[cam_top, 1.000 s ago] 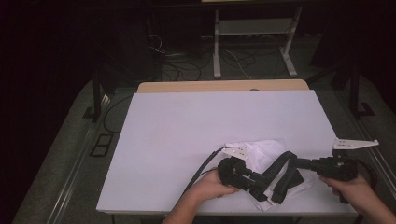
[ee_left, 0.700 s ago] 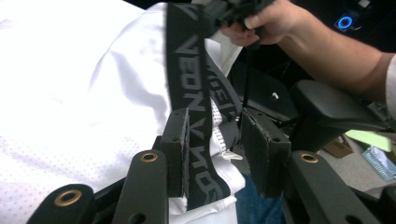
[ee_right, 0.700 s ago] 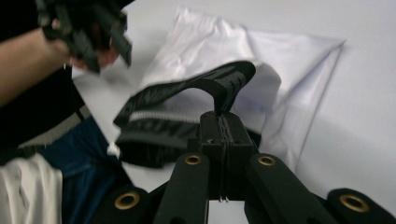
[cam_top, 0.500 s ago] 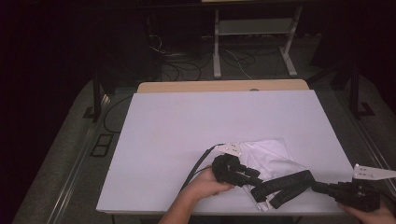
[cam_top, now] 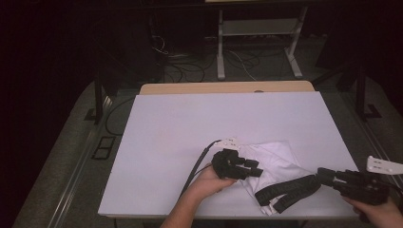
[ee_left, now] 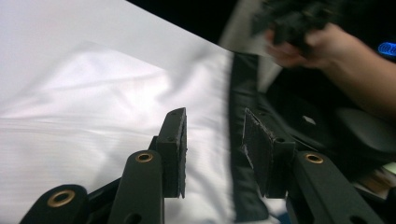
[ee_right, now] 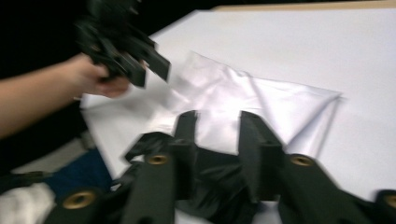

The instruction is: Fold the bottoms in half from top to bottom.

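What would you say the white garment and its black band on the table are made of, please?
White garment: looks like thin woven cloth with a slight sheen; it lies in soft folds and creases. Black band: seems a thicker matte elastic or webbing, flat and faintly lettered. Neither fibre can be told for certain.

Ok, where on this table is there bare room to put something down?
The far half of the white table cover is bare, from the wooden strip down to the white garment. The near left, beside the cable, is free too. The near right is crowded by the garment, its black band and both hand-held grippers.
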{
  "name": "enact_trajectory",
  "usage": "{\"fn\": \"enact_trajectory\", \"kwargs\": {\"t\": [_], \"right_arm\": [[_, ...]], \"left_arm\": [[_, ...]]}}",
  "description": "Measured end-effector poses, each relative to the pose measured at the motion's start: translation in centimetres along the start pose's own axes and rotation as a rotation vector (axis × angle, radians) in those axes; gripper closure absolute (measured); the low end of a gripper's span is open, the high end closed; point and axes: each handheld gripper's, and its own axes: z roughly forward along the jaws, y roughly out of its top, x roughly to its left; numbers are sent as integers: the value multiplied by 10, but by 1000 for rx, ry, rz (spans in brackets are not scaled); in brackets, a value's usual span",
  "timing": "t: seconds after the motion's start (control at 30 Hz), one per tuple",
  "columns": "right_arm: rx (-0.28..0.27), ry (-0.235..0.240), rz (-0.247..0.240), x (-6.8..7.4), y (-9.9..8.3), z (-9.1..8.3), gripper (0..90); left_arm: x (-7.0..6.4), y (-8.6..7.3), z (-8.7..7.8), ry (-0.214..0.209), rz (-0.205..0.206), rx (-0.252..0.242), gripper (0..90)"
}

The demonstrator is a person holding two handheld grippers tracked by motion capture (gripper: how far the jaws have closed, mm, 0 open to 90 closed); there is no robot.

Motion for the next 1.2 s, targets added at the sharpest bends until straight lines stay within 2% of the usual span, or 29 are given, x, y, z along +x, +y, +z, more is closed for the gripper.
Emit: {"fn": "enact_trajectory", "kwargs": {"t": [0.03, 0.07, 0.1, 0.17, 0.2, 0.23, 0.3, 0.33, 0.37, 0.4, 0.47, 0.6, 0.63, 0.7, 0.83, 0.9, 0.93, 1.03, 1.13, 1.17, 1.2], "right_arm": [[13, -6, 2, -1, 1, 6, 710], [25, -20, 8, -2, 1, 11, 737], [46, -27, 15, -2, 0, 15, 747], [79, -8, 14, -3, -5, 22, 758], [79, -8, 14, -3, -5, 22, 758], [123, 24, 29, -3, -13, 28, 793], [149, 38, 29, -3, -18, 31, 813], [149, 38, 29, -3, -18, 31, 813], [170, 47, 35, -3, -24, 33, 819], [180, 45, 41, -3, -26, 34, 827], [196, 46, 53, -3, -32, 35, 831], [227, 42, 54, -4, -38, 36, 835], [231, 51, 64, -5, -43, 36, 819], [220, 62, 70, -5, -43, 36, 795], [136, 79, 82, -6, -31, 28, 707], [117, 64, 84, -6, -26, 26, 683], [73, -2, 93, -12, -12, 25, 582], [52, -46, 106, -21, -2, 30, 534], [54, -60, 111, -26, 2, 34, 523], [54, -60, 111, -26, 2, 34, 523], [54, -60, 111, -26, 2, 34, 523]], "left_arm": [[2, 1, -1, 24, 3, -10, 551], [5, 1, -1, 67, -5, -20, 525], [8, 2, -2, 84, -22, -22, 527], [14, 2, -2, 131, -37, -9, 525], [14, 2, -2, 131, -37, -9, 536], [21, 0, -1, 198, -73, 40, 552], [25, -2, -1, 219, -98, 70, 559], [25, -2, -1, 219, -98, 70, 558], [29, -4, -1, 261, -125, 87, 568], [32, -5, -1, 260, -138, 94, 577], [34, -7, -2, 284, -141, 103, 577], [35, -8, -2, 284, -148, 110, 576], [38, -10, -2, 317, -158, 127, 585], [39, -11, -3, 299, -159, 117, 577], [34, -8, -5, 274, -142, 90, 545], [33, -7, -6, 268, -137, 87, 541], [30, -6, -7, 248, -119, 63, 524], [28, -6, -7, 235, -115, 42, 500], [28, -6, -7, 235, -115, 42, 489], [25, -6, -10, 206, -94, -6, 489], [25, -6, -10, 206, -94, -6, 450]]}}
